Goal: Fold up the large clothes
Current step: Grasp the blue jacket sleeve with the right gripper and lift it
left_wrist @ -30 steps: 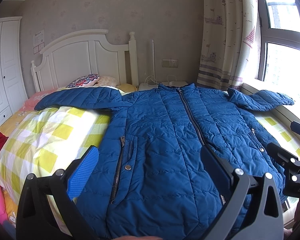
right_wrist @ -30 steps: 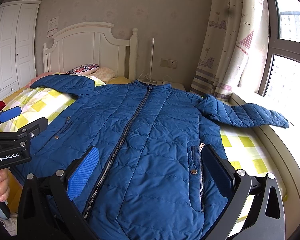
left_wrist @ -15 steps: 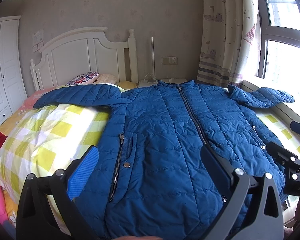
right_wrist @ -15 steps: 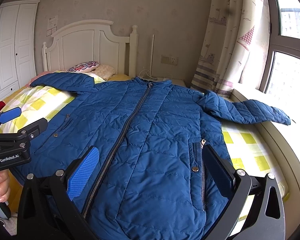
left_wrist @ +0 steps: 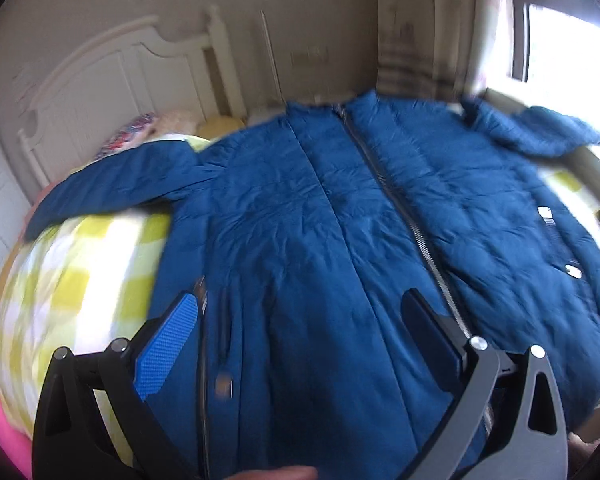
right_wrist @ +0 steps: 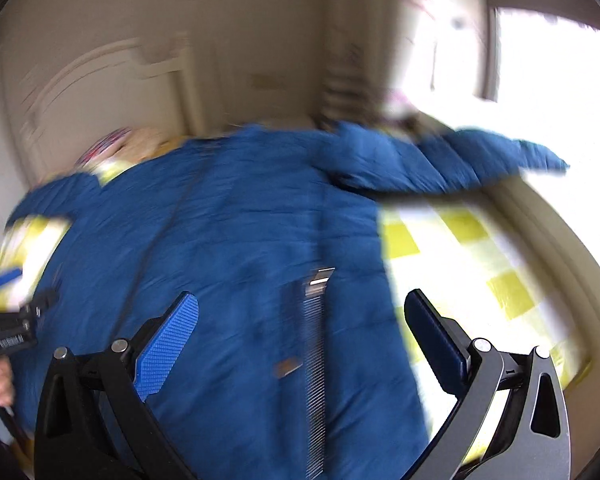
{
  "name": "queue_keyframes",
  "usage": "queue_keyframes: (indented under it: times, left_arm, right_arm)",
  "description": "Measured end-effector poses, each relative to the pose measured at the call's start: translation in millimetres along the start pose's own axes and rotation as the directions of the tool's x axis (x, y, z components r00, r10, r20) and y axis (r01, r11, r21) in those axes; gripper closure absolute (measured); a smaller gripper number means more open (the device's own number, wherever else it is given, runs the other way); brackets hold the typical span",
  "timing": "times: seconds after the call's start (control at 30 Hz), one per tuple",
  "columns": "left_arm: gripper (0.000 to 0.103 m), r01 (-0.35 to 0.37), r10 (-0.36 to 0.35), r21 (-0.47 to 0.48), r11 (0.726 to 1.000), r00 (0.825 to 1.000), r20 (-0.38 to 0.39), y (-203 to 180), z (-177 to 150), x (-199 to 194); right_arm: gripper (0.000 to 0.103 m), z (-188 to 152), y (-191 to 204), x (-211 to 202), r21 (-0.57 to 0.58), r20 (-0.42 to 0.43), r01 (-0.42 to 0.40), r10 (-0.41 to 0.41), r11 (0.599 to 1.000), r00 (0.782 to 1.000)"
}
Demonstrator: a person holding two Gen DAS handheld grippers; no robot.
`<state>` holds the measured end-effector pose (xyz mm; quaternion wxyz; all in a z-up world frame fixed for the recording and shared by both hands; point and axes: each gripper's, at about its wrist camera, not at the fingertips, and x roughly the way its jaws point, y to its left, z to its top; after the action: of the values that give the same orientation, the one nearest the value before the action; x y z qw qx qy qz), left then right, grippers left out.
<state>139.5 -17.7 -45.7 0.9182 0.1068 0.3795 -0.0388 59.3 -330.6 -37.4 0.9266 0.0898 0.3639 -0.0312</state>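
Both tongs, left (left_wrist: 300,324) and right (right_wrist: 302,322), gape released above the quilted blue jacket (left_wrist: 340,240); checked bedspread (right_wrist: 480,264) lies bare beside its hem.

This is a bedroom in a home. A white carved wooden headboard (left_wrist: 112,92) stands at about ten o'clock against a plain beige wall (left_wrist: 180,8), with patterned pillows (left_wrist: 140,132) lying just below it. A yellow-and-white checked bedspread (left_wrist: 80,264) covers the mattress, showing at nine o'clock and, in the right wrist view, at three o'clock. A striped curtain (left_wrist: 416,40) hangs at one o'clock beside a bright window (left_wrist: 560,40).
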Motion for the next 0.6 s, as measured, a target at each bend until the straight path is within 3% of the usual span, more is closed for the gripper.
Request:
queue_keyframes:
  times: [0.1, 0.2, 0.27, 0.37, 0.5, 0.53, 0.57, 0.6]
  left_arm:
    - [0.002, -0.024, 0.025, 0.003, 1.0, 0.998, -0.054, 5, 29, 53]
    - [0.002, -0.054, 0.053, -0.018, 0.998, 0.995, -0.088, 9, 48, 98]
    - [0.002, -0.02, 0.015, -0.042, 0.999, 0.992, -0.126, 13, 50, 123]
    - [0.002, 0.062, -0.078, -0.129, 0.99, 0.99, -0.116, 29, 45, 134]
    - [0.002, 0.08, -0.097, -0.143, 0.987, 0.988, -0.117, 29, 43, 137]
    - [0.002, 0.074, -0.091, -0.137, 0.988, 0.989, -0.12, 27, 44, 136]
    - [0.002, 0.068, -0.084, -0.131, 0.989, 0.989, -0.122, 26, 44, 137]
    - [0.002, 0.069, -0.085, -0.132, 0.989, 0.989, -0.124, 26, 45, 138]
  right_arm:
    - [0.004, 31, -60, 41, 0.171, -0.049, 0.076, -0.069, 0.982, 0.996]
    - [0.004, 64, -111, 86, 0.245, -0.085, 0.198, -0.182, 0.949, 0.98]
    - [0.004, 82, -140, 106, 0.301, -0.093, 0.229, -0.211, 0.926, 0.973]
    - [0.004, 104, -179, 130, 0.399, -0.094, 0.256, -0.238, 0.881, 0.967]
    - [0.005, 129, -202, 152, 0.459, -0.081, 0.248, -0.238, 0.853, 0.968]
    - [0.009, 134, -203, 154, 0.466, -0.066, 0.246, -0.243, 0.85, 0.968]
    - [0.03, 140, -203, 153, 0.466, -0.042, 0.245, -0.255, 0.85, 0.966]
    - [0.037, 147, -197, 152, 0.464, -0.027, 0.251, -0.269, 0.85, 0.963]
